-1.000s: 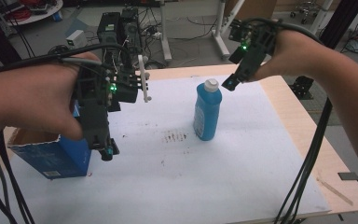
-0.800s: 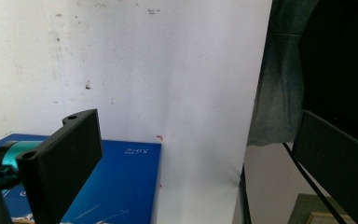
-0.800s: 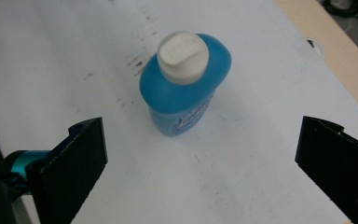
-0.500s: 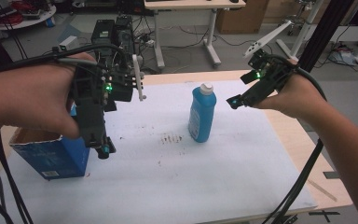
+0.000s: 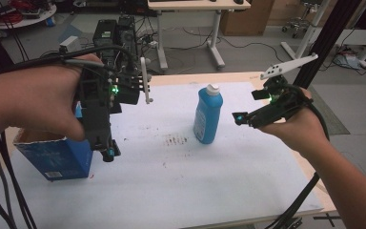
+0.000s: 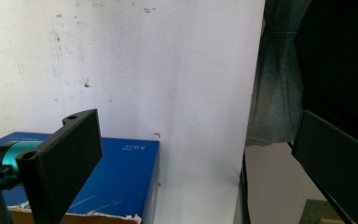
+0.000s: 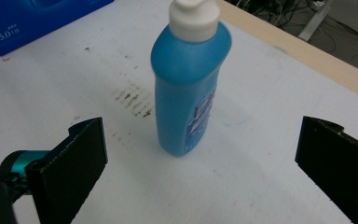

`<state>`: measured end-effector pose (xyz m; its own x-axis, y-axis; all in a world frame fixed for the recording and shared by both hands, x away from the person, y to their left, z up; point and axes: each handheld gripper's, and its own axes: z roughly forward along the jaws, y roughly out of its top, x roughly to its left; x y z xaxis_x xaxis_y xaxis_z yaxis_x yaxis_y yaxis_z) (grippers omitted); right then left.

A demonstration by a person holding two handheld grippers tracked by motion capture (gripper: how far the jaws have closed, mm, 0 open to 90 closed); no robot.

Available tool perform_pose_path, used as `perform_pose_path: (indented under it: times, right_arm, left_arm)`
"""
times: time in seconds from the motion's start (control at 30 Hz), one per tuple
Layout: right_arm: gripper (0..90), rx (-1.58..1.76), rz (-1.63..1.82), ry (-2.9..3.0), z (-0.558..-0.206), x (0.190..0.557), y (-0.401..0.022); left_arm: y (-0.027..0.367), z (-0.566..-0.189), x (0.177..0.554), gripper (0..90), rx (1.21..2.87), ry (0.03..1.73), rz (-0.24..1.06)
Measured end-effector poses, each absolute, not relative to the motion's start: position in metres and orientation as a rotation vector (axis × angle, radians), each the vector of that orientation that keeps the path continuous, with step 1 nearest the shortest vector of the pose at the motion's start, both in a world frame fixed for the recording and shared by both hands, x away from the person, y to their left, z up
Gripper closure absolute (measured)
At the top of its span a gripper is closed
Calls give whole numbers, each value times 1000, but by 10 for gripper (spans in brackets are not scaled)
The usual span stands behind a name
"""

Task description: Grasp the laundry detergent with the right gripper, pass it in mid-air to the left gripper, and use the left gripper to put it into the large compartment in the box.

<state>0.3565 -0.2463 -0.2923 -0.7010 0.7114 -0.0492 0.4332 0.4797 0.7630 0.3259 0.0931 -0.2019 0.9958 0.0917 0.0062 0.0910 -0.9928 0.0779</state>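
High view gives me the white-covered bench (image 5: 209, 191) first, wide and mostly bare, its wooden edge showing along the far and right sides. At the left stands the blue carton (image 5: 52, 157), torn top open, close to the left edge; I judge it is meant to receive something. Near the bench's middle the blue bottle (image 5: 208, 114) stands upright on its base, white cap up, with a patch of dark smudges (image 5: 174, 140) just left of it. My left claw (image 5: 108, 153) hangs over the carton's near right corner, pointing down, jaws wide and empty in the left gripper view, probably parked clear of the work. My right claw (image 7: 200, 172) is level with the bottle's right side, near it but apart; in the right gripper view its jaws stand wide with the bottle between them farther off, lined up, I think, for a grasp around the body. Open paper surrounds the bottle, so I have room to close in.
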Motion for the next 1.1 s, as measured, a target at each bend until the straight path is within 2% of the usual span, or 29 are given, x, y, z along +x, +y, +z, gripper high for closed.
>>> perform_pose_path:
  times: [0.33,1.1]
  right_arm:
    - [11,1006,1077,2341,-324,341,-237]
    - [11,1184,1130,2102,-397,354,-201]
  left_arm:
    - [92,-202,326,17,3052,111,18]
    - [90,-205,331,17,3070,113,15]
